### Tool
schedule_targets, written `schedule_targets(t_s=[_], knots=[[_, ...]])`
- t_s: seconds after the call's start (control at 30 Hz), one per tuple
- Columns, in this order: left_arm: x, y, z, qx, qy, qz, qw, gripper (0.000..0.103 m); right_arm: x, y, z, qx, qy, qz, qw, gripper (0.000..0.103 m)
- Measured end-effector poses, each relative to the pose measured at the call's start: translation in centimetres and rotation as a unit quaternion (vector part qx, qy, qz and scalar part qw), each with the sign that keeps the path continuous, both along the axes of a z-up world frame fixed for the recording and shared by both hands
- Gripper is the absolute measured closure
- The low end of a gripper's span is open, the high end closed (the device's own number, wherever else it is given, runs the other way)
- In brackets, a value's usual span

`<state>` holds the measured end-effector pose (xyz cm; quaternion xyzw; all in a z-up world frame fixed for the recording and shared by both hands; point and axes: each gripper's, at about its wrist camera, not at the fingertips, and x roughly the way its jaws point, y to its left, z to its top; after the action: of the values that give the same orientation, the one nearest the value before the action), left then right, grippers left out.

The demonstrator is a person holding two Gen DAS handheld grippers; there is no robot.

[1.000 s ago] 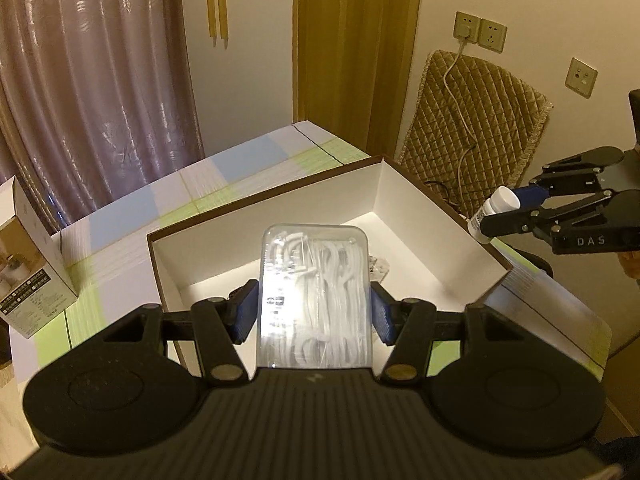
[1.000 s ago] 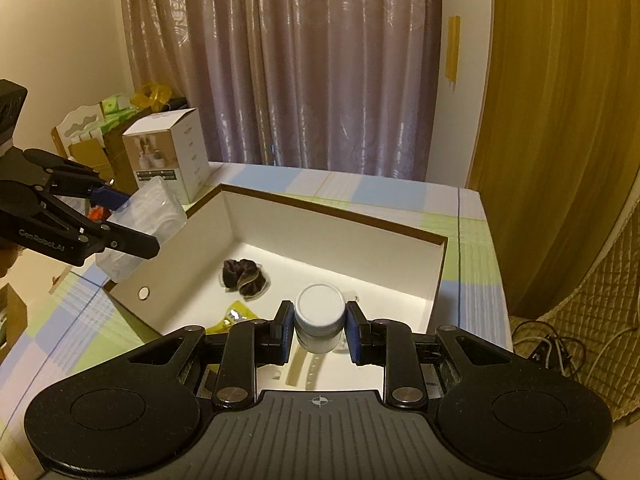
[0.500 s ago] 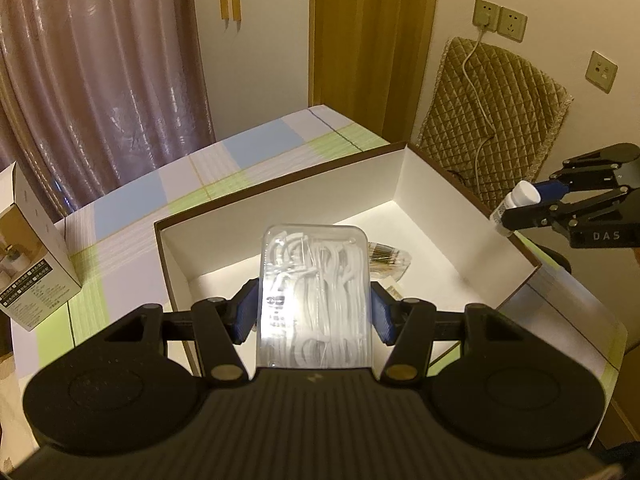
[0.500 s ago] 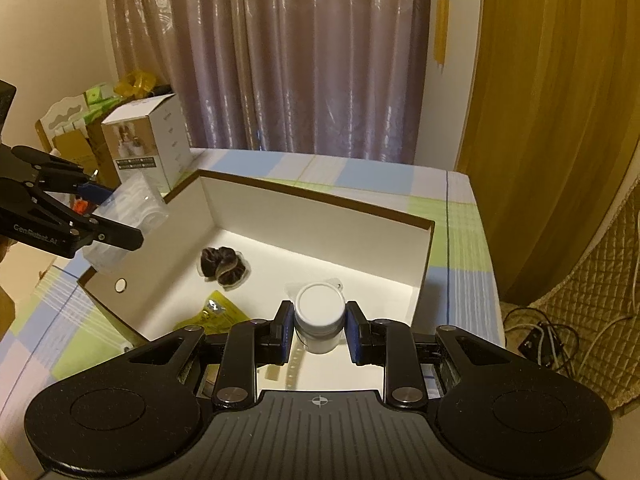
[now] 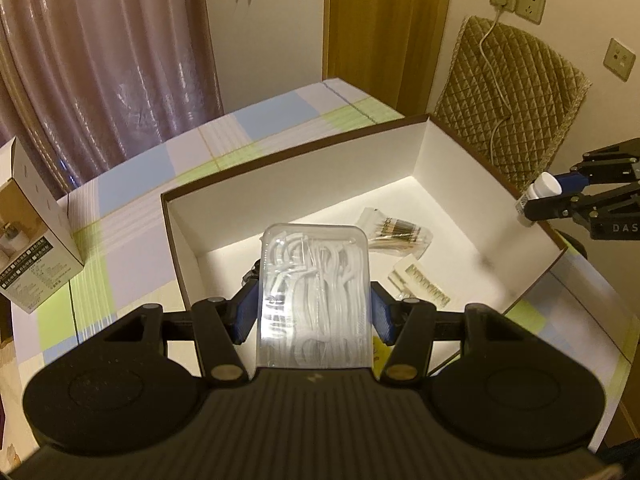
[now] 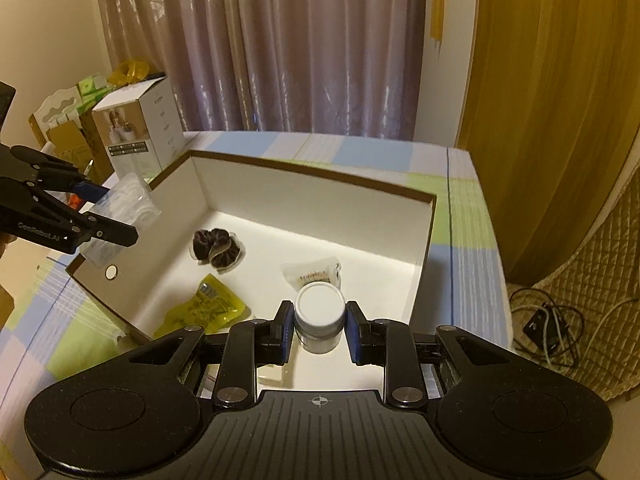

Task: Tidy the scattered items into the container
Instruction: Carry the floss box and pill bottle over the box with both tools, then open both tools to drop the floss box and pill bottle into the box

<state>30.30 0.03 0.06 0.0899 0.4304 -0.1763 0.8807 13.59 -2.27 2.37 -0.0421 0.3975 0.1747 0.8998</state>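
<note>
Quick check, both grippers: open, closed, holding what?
Left gripper: closed on the clear floss pick case, above the box.
Right gripper: closed on the small white-lidded jar, over the box.

Mauve curtains [image 6: 280, 48], cream wall [image 5: 472, 40] with sockets [image 5: 518, 0] — quilted chair [image 5: 516, 92], checked tablecloth [image 5: 248, 128].
</note>
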Motion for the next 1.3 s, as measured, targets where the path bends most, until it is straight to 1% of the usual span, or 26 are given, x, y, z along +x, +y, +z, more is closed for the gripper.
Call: schedule_targets(t_s=[0.13, 0.27, 0.5, 0.67, 0.77, 0.87, 0.97, 1.03, 1.1, 1.2, 1.3], knots=[[0.8, -0.2, -1.4, 0.01, 0.017, 0.004, 0.9998, 0.051, 0.5, 0.1, -0.9, -0.001, 0.016, 0.005, 1.0, 0.074], [1.6, -0.2, -3.2, 0.026, 0.043, 0.009, 0.9987, 0.05, 1.2, 0.5, -1.6, -0.015, 0.029, 0.016, 0.999, 0.074], [3.3, -0.5, -5.9, 0.065, 0.081, 0.012, 0.9945, 0.05, 2.7, 0.9, -2.4, -0.035, 0.042, 0.027, 0.998, 0.074], [4.3, -1.4, -7.8, 0.106, 0.107, -0.006, 0.9886, 0.05, 3.6, 1.1, -3.0, -0.045, 0.054, 0.035, 0.997, 0.074], [4.8, -2.2, -8.5, 0.144, 0.105, -0.023, 0.9838, 0.05, 3.9, 1.3, -3.4, -0.055, 0.06, 0.042, 0.996, 0.074], [5.5, -2.4, -8.8, 0.161, 0.103, -0.031, 0.9812, 0.05, 4.1, 1.5, -3.8, -0.061, 0.065, 0.047, 0.995, 0.074], [5.7, -2.9, -9.2, 0.18, 0.098, -0.06, 0.977, 0.05, 4.2, 1.5, -4.1, -0.065, 0.072, 0.049, 0.994, 0.074], [5.7, -3.1, -9.5, 0.183, 0.104, -0.078, 0.9745, 0.05, 4.3, 1.6, -4.3, -0.069, 0.076, 0.051, 0.993, 0.074], [5.8, -3.2, -9.8, 0.176, 0.116, -0.091, 0.9734, 0.05, 4.5, 1.6, -4.5, -0.071, 0.079, 0.052, 0.993, 0.074], [6.1, -3.0, -10.1, 0.176, 0.129, -0.085, 0.9722, 0.049, 4.6, 1.6, -4.5, -0.074, 0.081, 0.052, 0.993, 0.074], [6.2, -3.0, -9.8, 0.172, 0.132, -0.083, 0.9727, 0.048, 4.7, 1.5, -4.6, -0.077, 0.083, 0.053, 0.992, 0.074]])
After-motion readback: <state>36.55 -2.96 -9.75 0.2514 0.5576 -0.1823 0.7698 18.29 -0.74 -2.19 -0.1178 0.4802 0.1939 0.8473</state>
